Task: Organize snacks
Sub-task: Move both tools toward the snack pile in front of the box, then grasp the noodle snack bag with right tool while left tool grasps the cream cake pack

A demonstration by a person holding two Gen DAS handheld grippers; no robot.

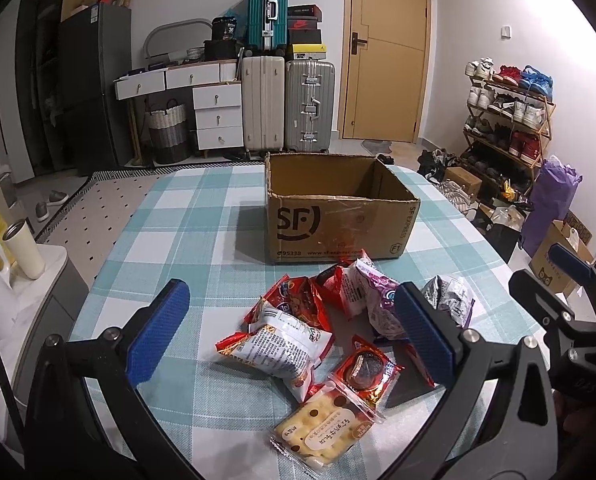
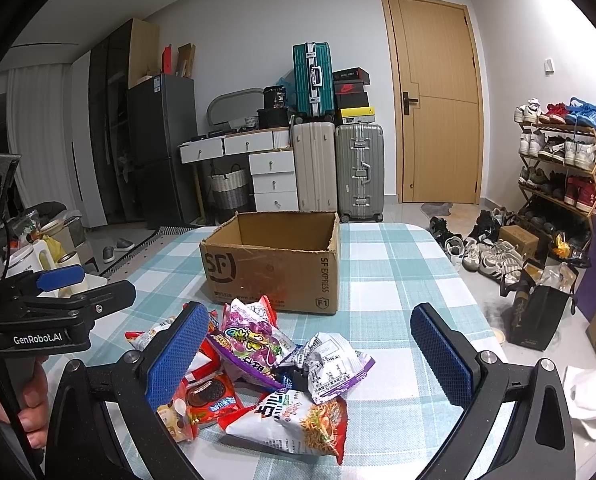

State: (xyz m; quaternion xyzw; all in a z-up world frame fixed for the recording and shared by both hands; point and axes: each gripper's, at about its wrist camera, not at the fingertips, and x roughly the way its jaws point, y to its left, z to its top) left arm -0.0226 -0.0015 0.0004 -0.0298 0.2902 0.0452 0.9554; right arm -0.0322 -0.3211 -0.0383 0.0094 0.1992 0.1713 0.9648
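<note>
A pile of snack packets [image 1: 318, 332] [image 2: 266, 376] lies on the checked tablecloth, in front of an open, empty SF cardboard box [image 1: 338, 216] [image 2: 274, 264]. The pile holds a red-and-white packet [image 1: 274, 344], a purple packet [image 2: 250, 344], a silver packet [image 2: 330, 364], an orange noodle packet [image 2: 298, 420], a cookie packet [image 1: 366, 372] and a pale biscuit packet [image 1: 322, 428]. My left gripper [image 1: 294, 332] hovers open over the pile's near side. My right gripper [image 2: 314, 356] is open too, above the pile. Neither holds anything.
The table [image 1: 202, 240] has bare cloth left of the box and right of the pile. A white side cabinet with a cup [image 1: 22, 248] stands at the left. Shoes, bags and a shoe rack [image 2: 558, 168] crowd the floor on the right. Suitcases [image 2: 338, 168] stand behind.
</note>
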